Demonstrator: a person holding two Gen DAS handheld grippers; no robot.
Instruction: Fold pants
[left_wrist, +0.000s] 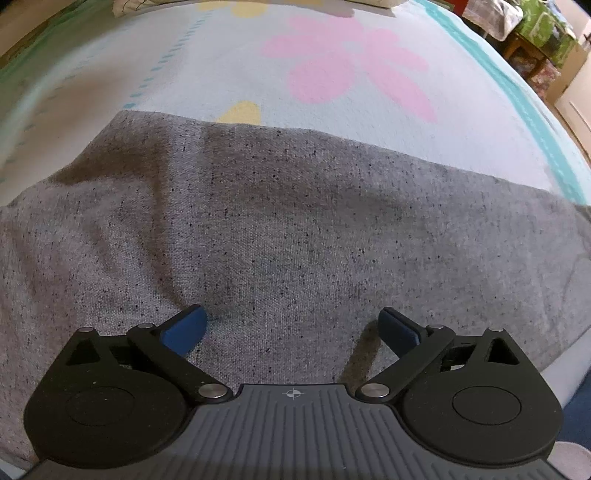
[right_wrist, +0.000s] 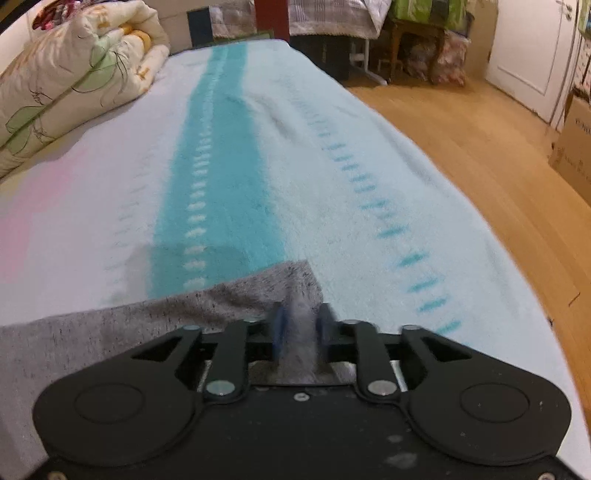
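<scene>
Pants (right_wrist: 236, 295) corner — pinched between right hand-held gripper (right_wrist: 300, 325) pads

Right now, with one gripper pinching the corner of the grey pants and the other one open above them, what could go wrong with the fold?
1. The right gripper pinches only a narrow bunch of the grey pants near their corner; a pull may slip it out.
2. The left gripper is open over the flat cloth with nothing between its pads, so lifting now would probably drag one side only and skew the fold.
3. Folds show at the left of the pants; they may get creased in.
</scene>
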